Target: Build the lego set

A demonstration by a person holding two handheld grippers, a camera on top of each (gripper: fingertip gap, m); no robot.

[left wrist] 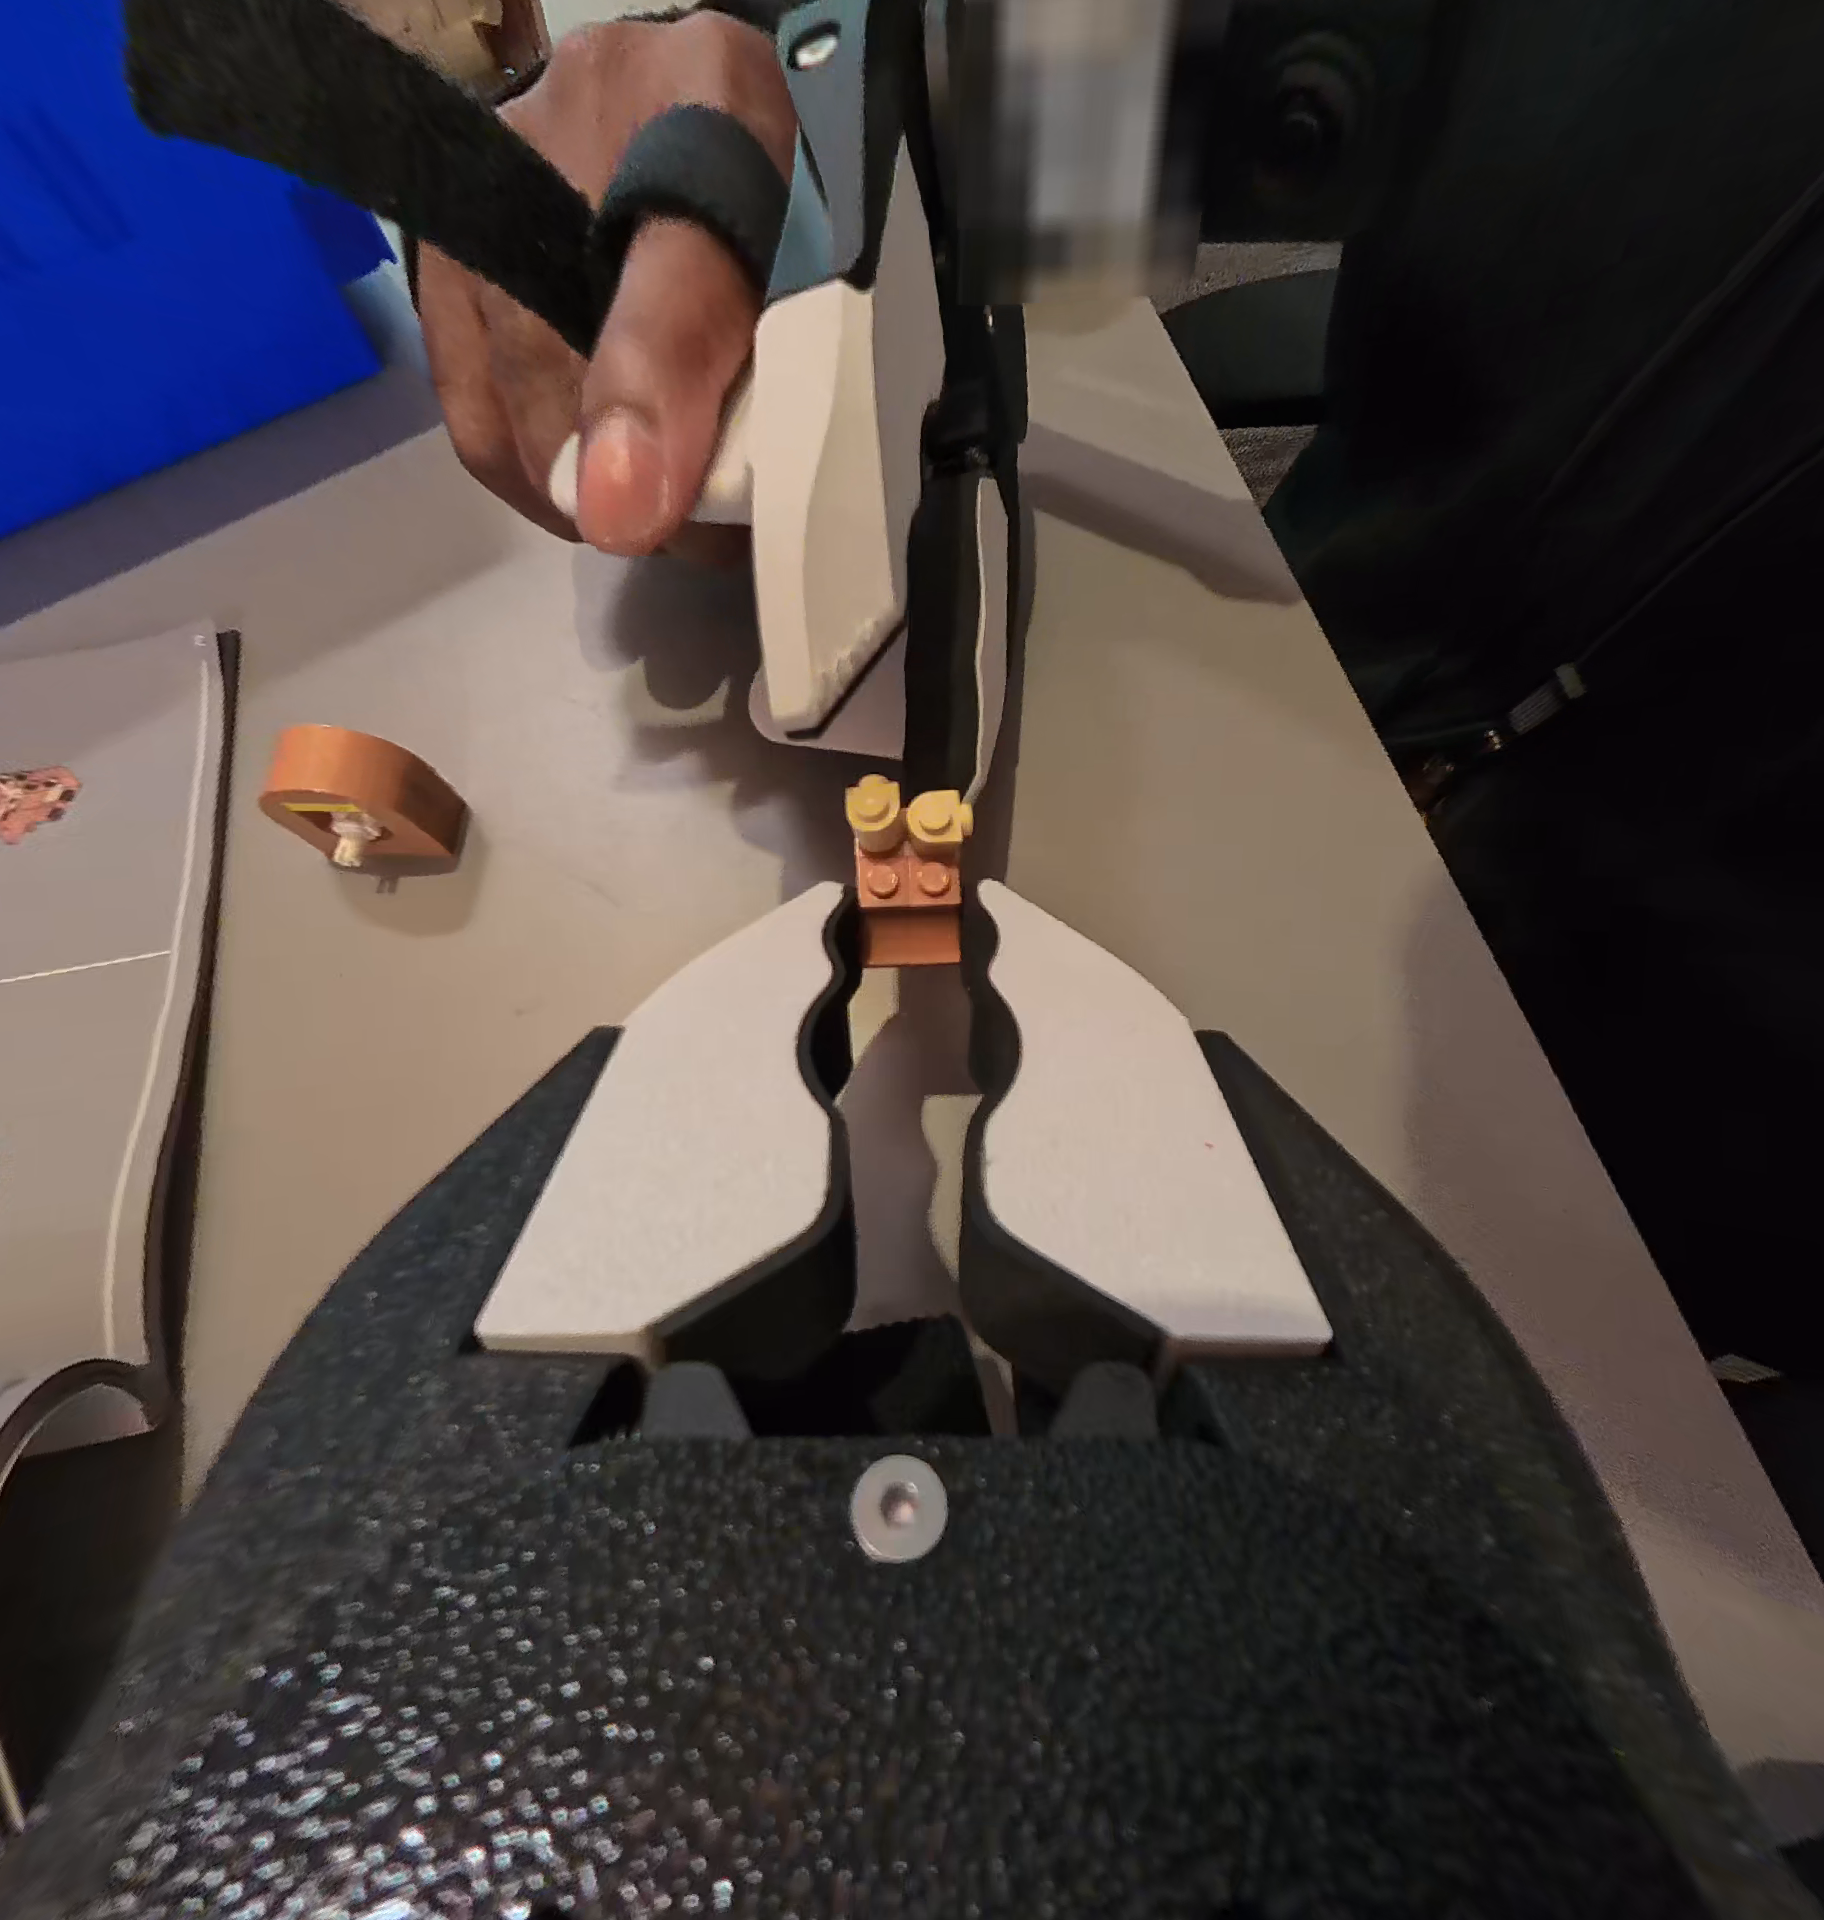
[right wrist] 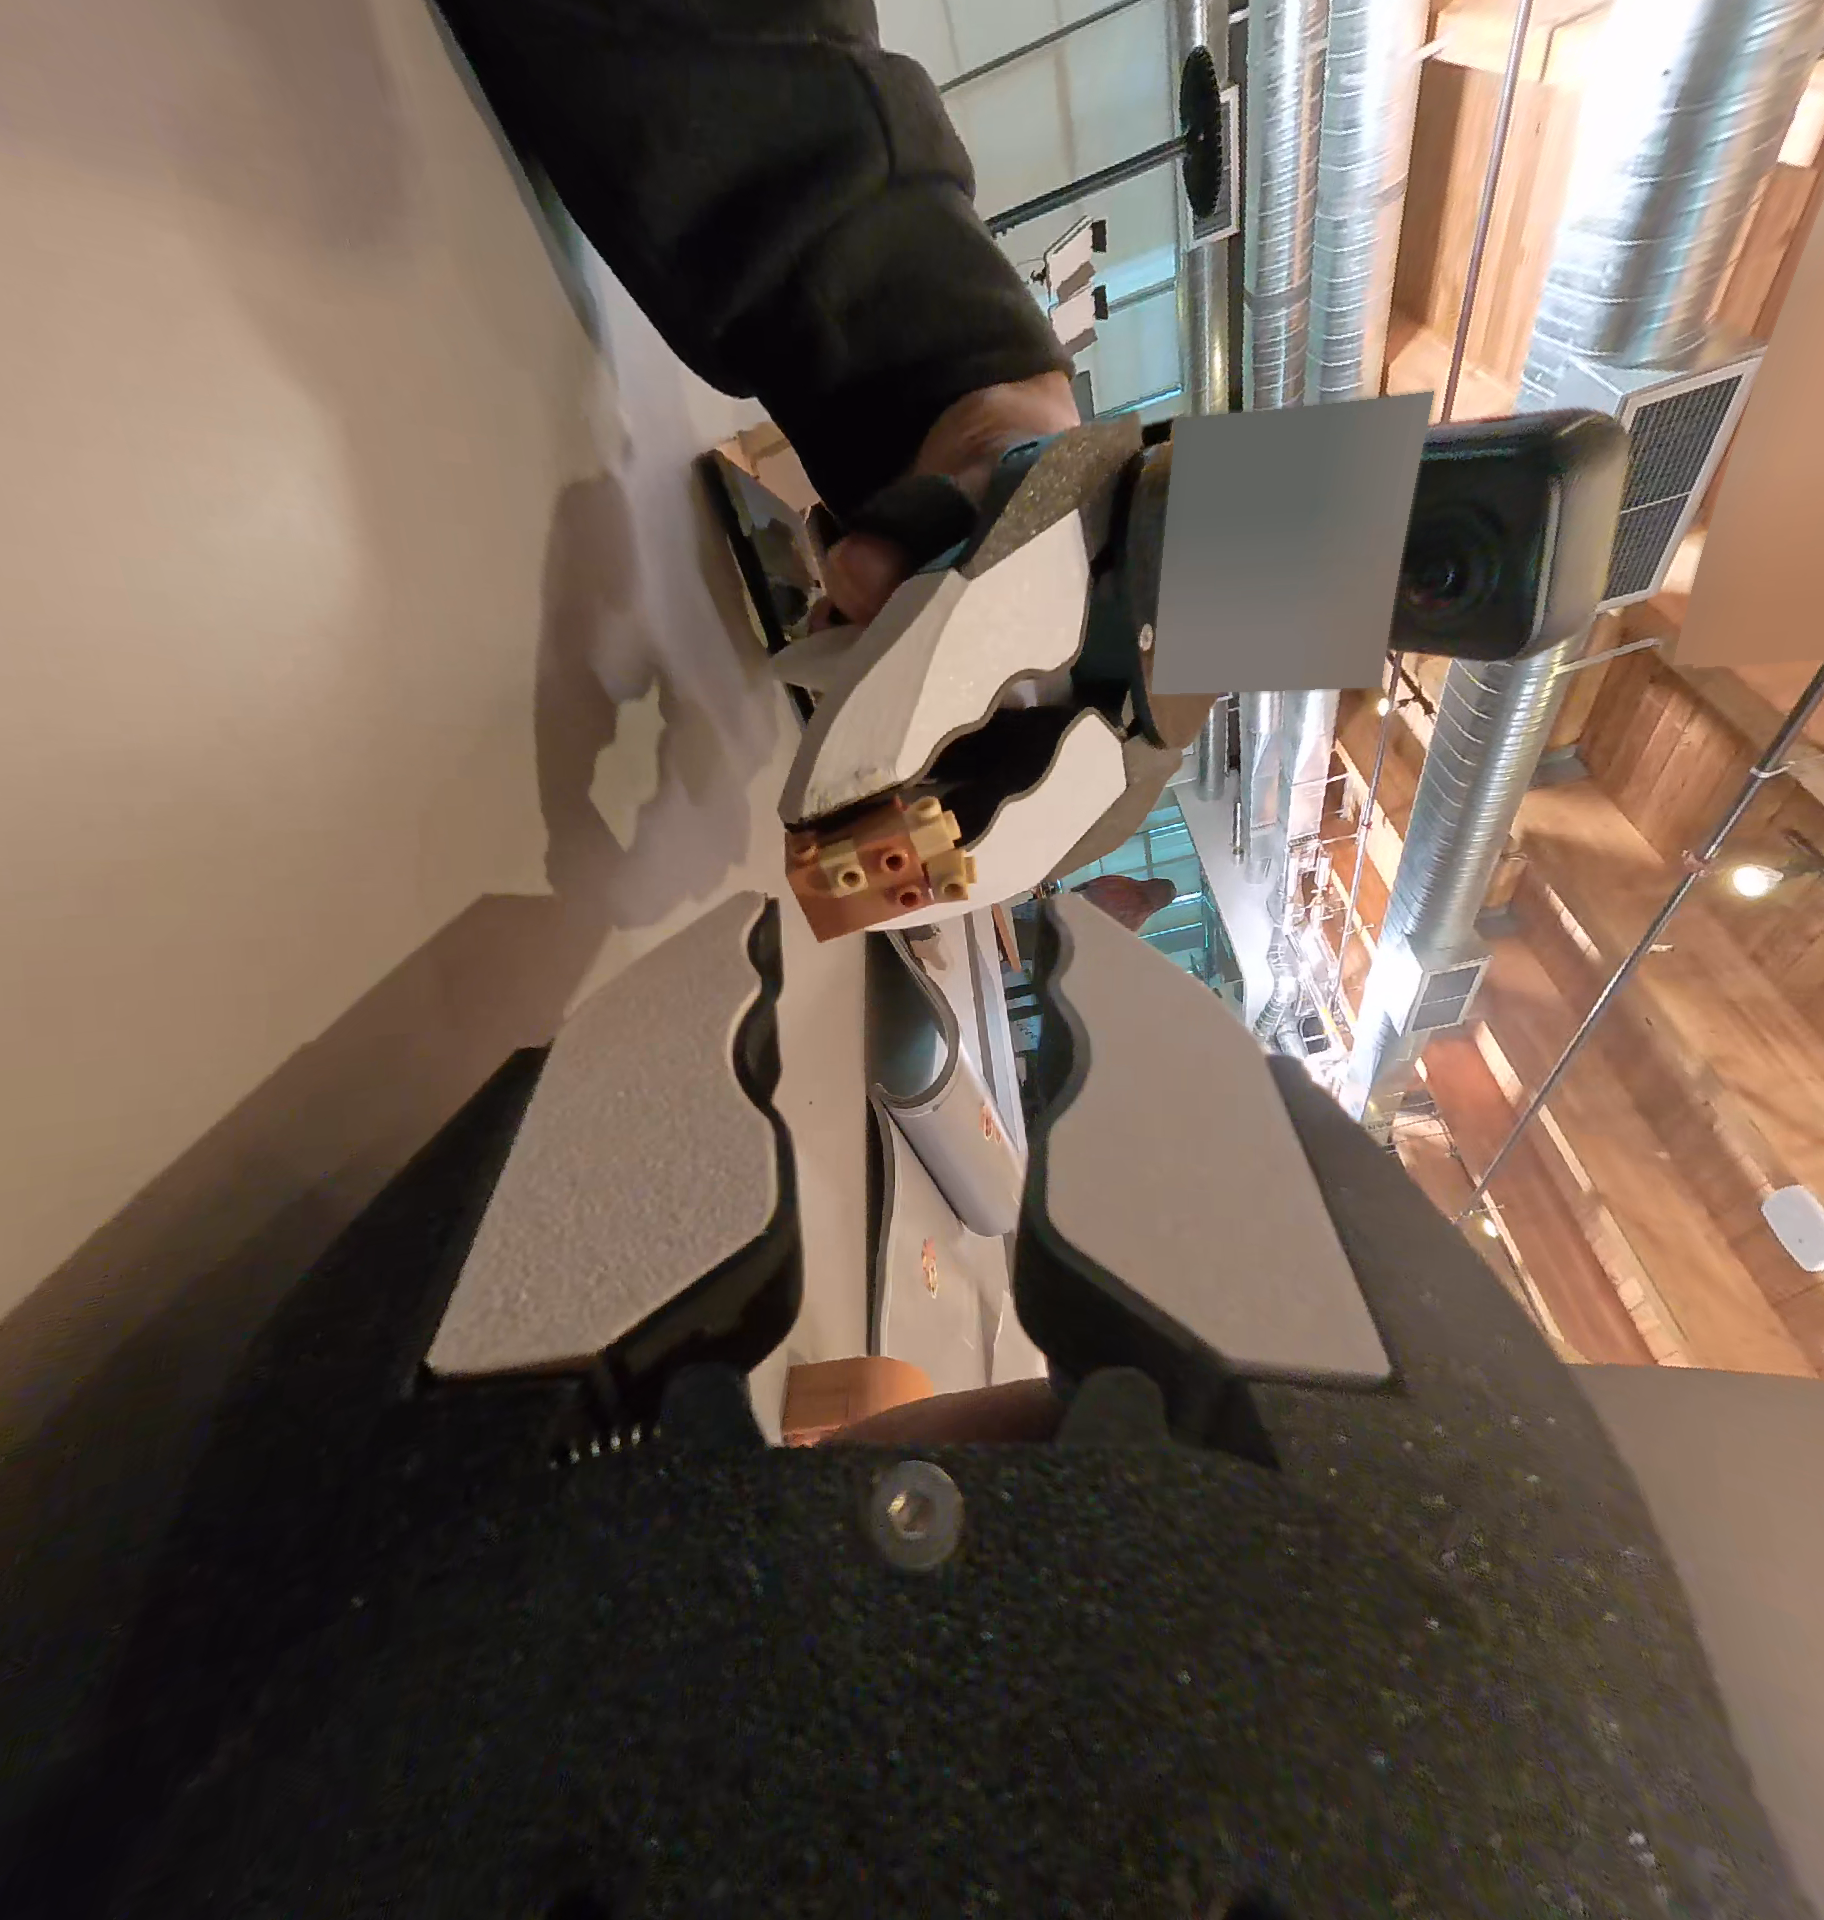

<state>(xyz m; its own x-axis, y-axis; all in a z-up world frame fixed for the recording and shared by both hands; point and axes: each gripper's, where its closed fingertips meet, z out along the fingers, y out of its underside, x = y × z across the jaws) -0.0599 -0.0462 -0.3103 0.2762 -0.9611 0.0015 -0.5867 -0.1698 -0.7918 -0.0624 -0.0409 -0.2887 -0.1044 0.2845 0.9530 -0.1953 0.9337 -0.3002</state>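
The left tongs (left wrist: 913, 920) are pinching a brown-and-tan brick cluster (left wrist: 910, 883) at their tips; the right tongs (right wrist: 908, 925) are hanging wide just beside it, gripping nothing.

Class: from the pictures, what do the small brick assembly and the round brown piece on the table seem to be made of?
Brick assembly: likely moulded plastic, smooth, with crisp studs, brown and tan. Round brown piece: probably plastic too, with a faint satin sheen and even colour; wood cannot be ruled out.

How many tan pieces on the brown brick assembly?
3 visible: in the right wrist view, tan pieces and on the brown brick assembly held in the left claw. Others may be hidden.
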